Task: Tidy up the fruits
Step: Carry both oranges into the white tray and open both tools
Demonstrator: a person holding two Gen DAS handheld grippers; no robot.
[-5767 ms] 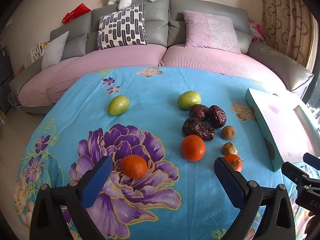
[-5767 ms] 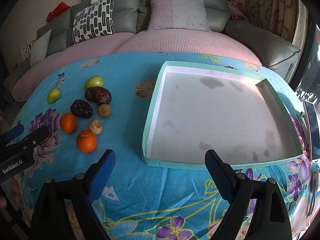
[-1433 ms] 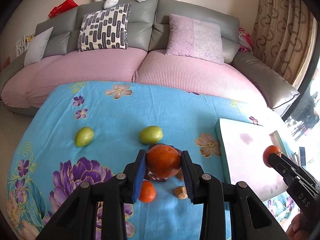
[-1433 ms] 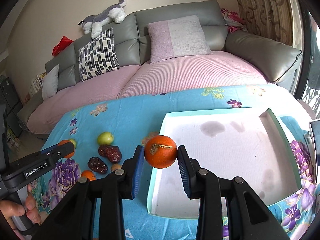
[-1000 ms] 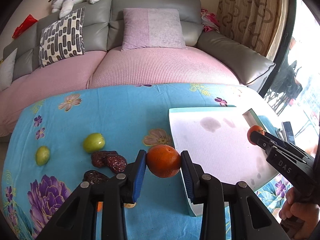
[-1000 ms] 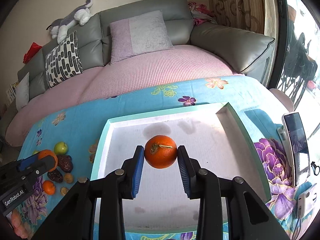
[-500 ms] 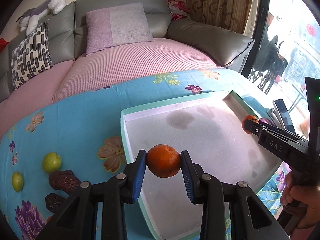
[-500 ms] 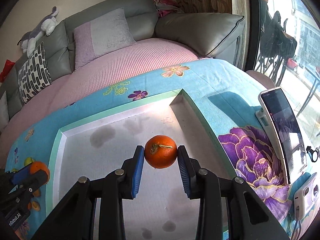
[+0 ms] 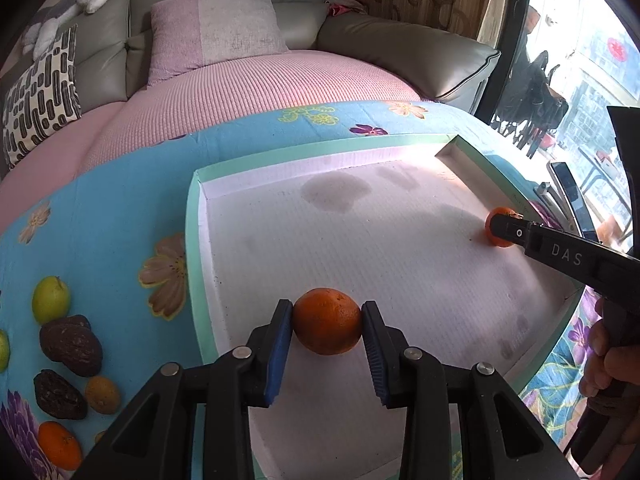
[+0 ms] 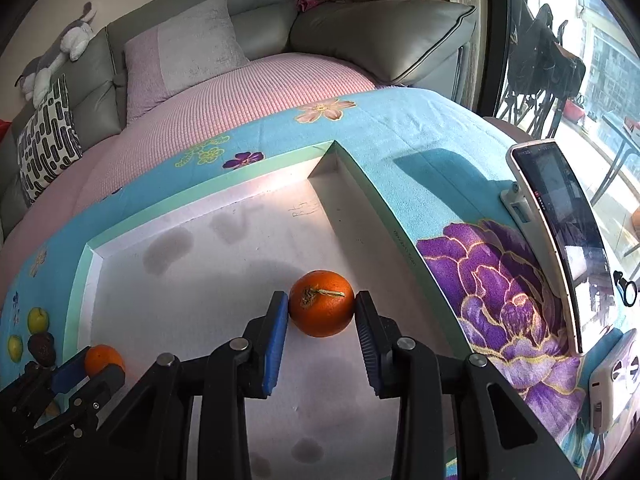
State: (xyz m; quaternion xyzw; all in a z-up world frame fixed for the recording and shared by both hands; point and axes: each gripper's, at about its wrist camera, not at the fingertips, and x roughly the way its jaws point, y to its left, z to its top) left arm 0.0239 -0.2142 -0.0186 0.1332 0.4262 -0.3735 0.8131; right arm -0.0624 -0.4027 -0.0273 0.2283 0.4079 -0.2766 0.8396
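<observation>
Orange (image 9: 326, 321) clamped between left fingers (image 9: 280, 344), over tray (image 9: 193, 240).

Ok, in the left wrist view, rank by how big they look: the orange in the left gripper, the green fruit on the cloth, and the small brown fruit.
1. Orange, though nearness to the camera inflates it
2. Green fruit
3. Small brown fruit

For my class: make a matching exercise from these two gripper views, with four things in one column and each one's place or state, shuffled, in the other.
Things
1. left gripper
2. right gripper
3. green fruit
4. phone

Places or states
A. propped up beside the purple flower print
B. shut on the stemless orange
C. on the blue cloth, left of the tray
D. shut on the stemmed orange

Pairs: 1-B, 2-D, 3-C, 4-A
</observation>
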